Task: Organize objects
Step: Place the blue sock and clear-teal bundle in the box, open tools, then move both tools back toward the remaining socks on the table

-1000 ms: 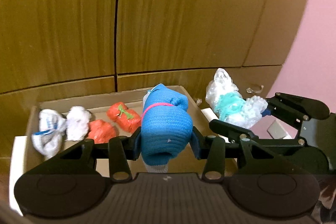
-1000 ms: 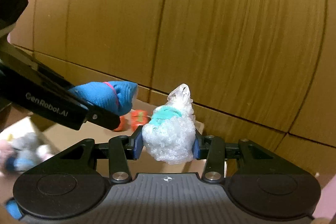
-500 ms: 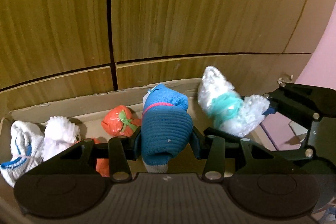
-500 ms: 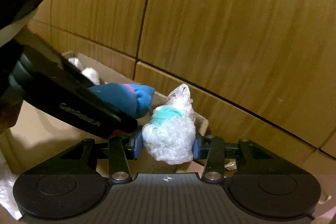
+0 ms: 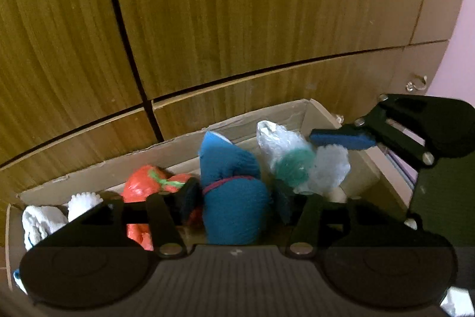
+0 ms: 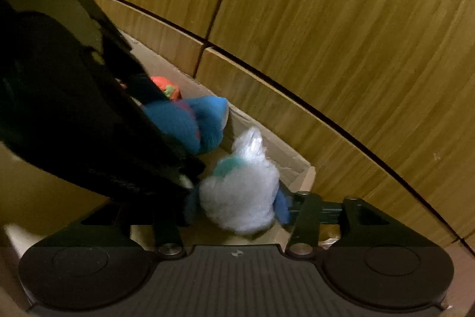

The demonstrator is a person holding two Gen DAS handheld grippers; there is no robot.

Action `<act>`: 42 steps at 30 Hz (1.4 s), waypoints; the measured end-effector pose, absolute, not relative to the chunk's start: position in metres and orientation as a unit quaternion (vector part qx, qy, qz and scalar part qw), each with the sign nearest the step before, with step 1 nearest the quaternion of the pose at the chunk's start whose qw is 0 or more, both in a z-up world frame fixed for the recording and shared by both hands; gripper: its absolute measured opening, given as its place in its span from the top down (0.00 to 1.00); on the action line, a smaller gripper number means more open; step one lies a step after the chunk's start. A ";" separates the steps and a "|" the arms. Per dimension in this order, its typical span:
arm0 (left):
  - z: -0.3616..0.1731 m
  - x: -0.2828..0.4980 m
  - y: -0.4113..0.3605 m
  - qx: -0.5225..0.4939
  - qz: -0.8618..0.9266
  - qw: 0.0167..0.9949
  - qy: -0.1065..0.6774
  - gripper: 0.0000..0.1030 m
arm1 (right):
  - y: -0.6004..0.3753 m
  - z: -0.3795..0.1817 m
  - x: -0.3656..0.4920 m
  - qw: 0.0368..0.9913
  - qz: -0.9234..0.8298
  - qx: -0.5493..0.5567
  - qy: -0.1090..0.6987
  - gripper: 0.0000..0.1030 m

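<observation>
Wood-grain cabinet doors (image 5: pixel 252 14) fill the background, split by dark seams into tall upper panels and a lower drawer front (image 5: pixel 267 91). A strip of pink wall (image 5: pixel 460 49) shows at the right edge under dim indoor light.

Dim, warm indoor light is falling across both fisheye views, bending the wooden panels (image 5: pixel 237 20) into curves toward dark corners. Motion blur is softening everything, and deep shadow is swallowing the upper left of the right wrist view.
</observation>
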State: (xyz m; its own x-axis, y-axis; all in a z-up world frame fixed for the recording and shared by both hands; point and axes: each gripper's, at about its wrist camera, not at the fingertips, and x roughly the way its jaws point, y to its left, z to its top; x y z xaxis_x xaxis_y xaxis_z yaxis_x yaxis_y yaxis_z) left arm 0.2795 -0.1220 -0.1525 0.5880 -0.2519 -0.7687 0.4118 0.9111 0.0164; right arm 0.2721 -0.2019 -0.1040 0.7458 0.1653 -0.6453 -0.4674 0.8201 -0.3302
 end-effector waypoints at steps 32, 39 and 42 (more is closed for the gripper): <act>-0.042 0.112 -0.001 0.093 -0.060 0.956 0.272 0.04 | -0.224 -0.005 0.108 0.958 0.107 -0.127 0.234 0.11; -0.079 0.020 0.052 0.043 0.022 0.961 0.271 0.02 | -0.235 -0.031 0.015 0.970 0.075 -0.040 0.227 0.09; -0.102 -0.003 0.048 0.034 0.031 0.957 0.286 0.02 | -0.231 -0.048 -0.014 0.969 0.065 -0.015 0.236 0.09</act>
State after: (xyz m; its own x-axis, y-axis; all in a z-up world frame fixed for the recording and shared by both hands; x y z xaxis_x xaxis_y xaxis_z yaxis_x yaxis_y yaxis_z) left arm -0.0029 0.0485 -0.1021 0.8341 0.0789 -0.5459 -0.0400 0.9958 0.0829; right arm -0.0141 -0.2307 -0.0476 0.8802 0.1184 -0.4595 -0.1329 0.9911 0.0007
